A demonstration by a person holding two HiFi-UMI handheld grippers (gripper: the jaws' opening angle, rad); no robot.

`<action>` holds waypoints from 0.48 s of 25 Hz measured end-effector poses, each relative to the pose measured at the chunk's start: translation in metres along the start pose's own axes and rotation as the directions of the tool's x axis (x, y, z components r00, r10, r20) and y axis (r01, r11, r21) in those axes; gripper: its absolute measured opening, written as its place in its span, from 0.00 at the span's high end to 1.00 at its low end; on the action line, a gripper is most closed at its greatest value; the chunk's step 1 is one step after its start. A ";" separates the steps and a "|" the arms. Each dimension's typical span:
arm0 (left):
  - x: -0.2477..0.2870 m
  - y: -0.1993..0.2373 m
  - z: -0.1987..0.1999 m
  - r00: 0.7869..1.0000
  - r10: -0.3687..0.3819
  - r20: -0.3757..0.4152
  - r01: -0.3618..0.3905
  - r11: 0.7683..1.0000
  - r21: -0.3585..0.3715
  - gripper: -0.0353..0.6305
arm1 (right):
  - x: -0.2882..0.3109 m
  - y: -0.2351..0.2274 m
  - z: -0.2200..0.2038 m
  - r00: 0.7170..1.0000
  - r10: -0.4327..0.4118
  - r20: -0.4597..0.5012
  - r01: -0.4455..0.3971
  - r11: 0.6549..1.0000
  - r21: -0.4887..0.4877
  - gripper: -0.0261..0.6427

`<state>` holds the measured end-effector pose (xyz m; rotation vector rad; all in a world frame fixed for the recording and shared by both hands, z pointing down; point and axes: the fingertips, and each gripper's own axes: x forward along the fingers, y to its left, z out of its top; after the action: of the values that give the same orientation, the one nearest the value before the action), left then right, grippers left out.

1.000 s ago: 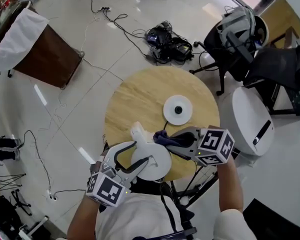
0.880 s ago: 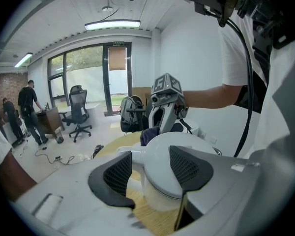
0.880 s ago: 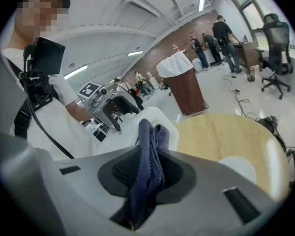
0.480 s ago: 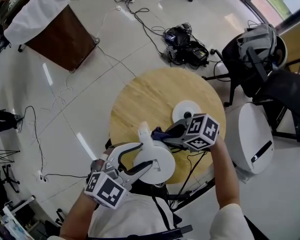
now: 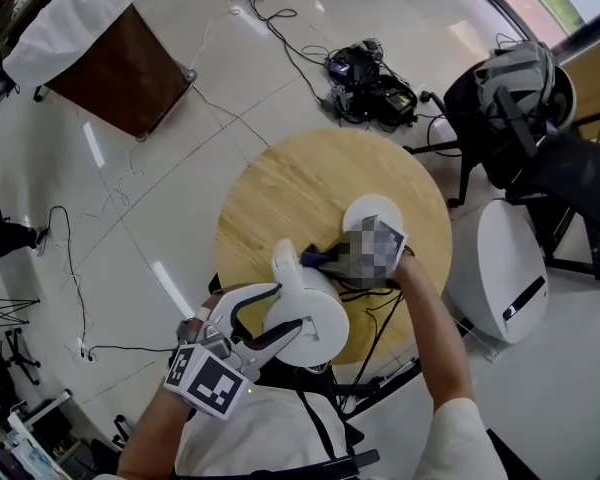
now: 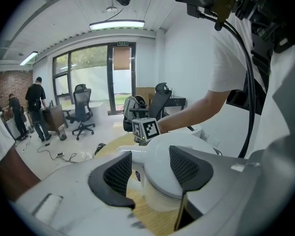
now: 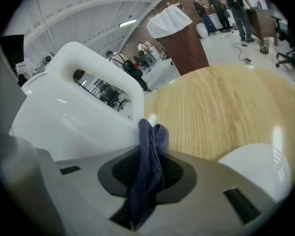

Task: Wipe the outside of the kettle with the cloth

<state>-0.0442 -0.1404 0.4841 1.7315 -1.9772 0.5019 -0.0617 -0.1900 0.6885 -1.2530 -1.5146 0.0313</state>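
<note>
A white kettle [image 5: 315, 320] stands at the near edge of the round wooden table [image 5: 280, 193], spout [image 5: 285, 260] pointing away from me. My left gripper [image 5: 290, 306] is closed around its body; in the left gripper view its pads [image 6: 119, 173] sit against both sides of the kettle [image 6: 162, 191]. My right gripper [image 5: 338, 266] is shut on a dark blue cloth [image 5: 318, 260] beside the kettle's far right side. The right gripper view shows the cloth [image 7: 151, 141] bunched between the jaws, its tip at the kettle's wall [image 7: 73, 122] below the handle.
The kettle's white base disc [image 5: 372, 211] lies on the table just behind my right gripper. On the floor are a brown bin with a white liner [image 5: 90, 48], cables and a black bag [image 5: 365, 73], and office chairs [image 5: 525, 88] at the right.
My right gripper has come down with the cloth along the kettle's far right side, toward the tabletop. The left gripper and the kettle have stayed put.
</note>
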 end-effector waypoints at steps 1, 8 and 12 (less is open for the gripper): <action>0.000 0.000 0.000 1.000 -0.002 -0.001 0.002 1.000 0.001 0.60 | -0.006 0.007 0.003 1.000 -0.007 0.015 0.007 1.000 -0.011 0.84; 0.004 0.002 -0.003 0.999 -0.020 -0.032 0.020 1.000 0.009 0.60 | -0.080 0.074 0.048 0.987 -0.049 0.152 0.071 0.987 -0.141 0.84; 0.005 0.003 -0.002 0.999 -0.020 -0.045 0.020 1.000 -0.001 0.60 | -0.123 0.110 0.068 0.970 -0.067 0.233 0.112 0.976 -0.184 0.84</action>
<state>-0.0477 -0.1434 0.4889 1.7225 -1.9269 0.5287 -0.0601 -0.1887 0.5098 -1.3712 -1.8051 -0.0380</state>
